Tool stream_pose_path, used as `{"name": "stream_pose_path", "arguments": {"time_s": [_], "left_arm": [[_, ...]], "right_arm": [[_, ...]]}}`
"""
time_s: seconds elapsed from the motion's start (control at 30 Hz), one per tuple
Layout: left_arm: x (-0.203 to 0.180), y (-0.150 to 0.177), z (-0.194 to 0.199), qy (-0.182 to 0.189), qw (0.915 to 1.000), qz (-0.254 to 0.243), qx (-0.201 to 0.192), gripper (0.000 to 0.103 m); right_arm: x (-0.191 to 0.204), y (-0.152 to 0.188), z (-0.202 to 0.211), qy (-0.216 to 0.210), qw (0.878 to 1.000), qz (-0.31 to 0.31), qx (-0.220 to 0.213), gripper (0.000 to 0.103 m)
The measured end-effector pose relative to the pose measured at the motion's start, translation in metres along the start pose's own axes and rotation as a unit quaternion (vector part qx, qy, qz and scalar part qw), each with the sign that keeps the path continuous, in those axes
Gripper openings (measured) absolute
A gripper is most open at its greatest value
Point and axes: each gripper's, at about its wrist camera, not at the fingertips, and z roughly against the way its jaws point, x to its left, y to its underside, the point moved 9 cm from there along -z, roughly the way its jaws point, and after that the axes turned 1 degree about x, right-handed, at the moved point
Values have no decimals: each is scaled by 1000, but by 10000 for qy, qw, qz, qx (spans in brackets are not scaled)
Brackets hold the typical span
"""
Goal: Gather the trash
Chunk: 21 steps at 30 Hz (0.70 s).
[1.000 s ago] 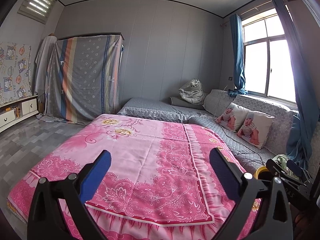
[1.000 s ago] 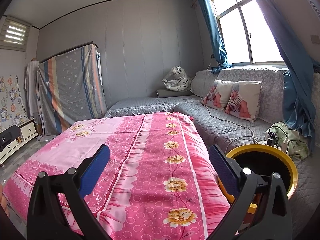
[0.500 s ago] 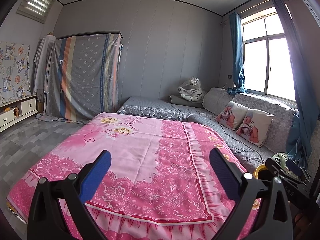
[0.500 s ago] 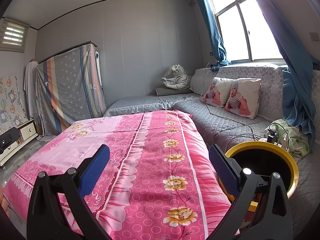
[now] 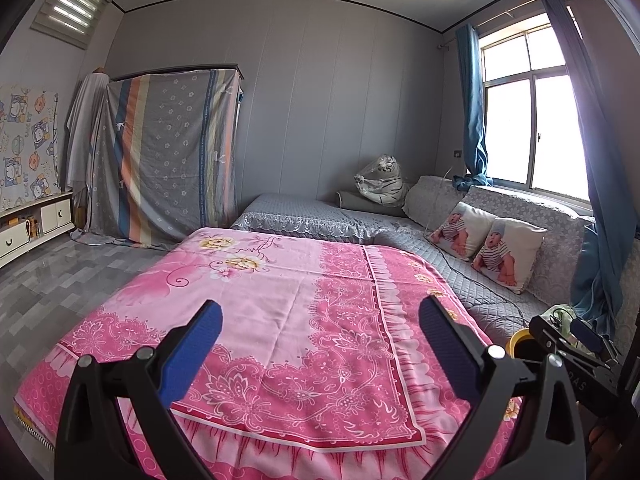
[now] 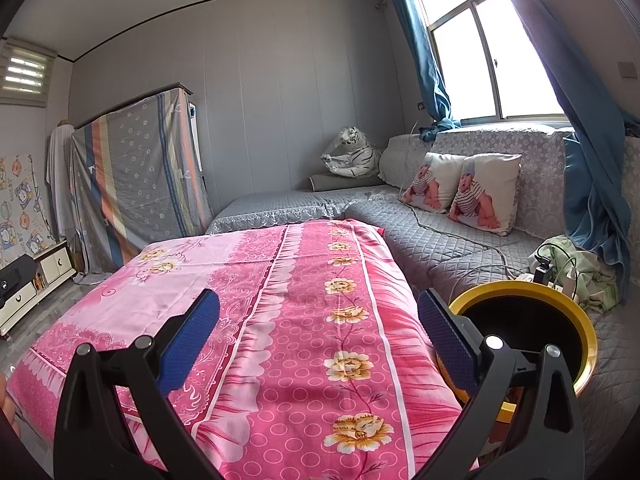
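Surveying for trash: none visible on the pink bedspread (image 6: 304,320).
Both claws, left claw (image 5: 320,344) and right claw (image 6: 318,340), spread and empty; yellow-rimmed bin (image 6: 560,296), likely light and rigid, sits at the bed's right edge.

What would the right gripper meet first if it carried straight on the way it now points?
Probably the pink bedspread: the open right gripper looks along and slightly down over it, with nothing between the fingers. The yellow-rimmed bin sits off to the right. Depth is uncertain.

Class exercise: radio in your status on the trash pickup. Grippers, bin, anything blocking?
Left gripper open, empty. Right gripper open, empty, over pink bedspread. Yellow bin beside bed, right. No trash in view. Nothing blocking.
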Motion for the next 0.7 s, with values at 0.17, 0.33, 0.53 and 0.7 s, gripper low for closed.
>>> {"name": "stream_pose_path", "arguments": {"time_s": [0.17, 0.33, 0.53, 0.7], "left_arm": [[-1, 0, 1, 2, 10000, -17, -6, 95], [-1, -1, 1, 9, 10000, -18, -5, 95], [-2, -1, 1, 16, 10000, -38, -13, 95], [-3, 0, 1, 29, 10000, -47, -2, 95]], "right_arm": [[-1, 0, 0, -2, 10000, -12, 6, 95], [-1, 0, 0, 1, 10000, -12, 10, 95], [-1, 1, -1, -1, 10000, -29, 33, 95], [-1, 2, -1, -1, 10000, -40, 51, 95]]}}
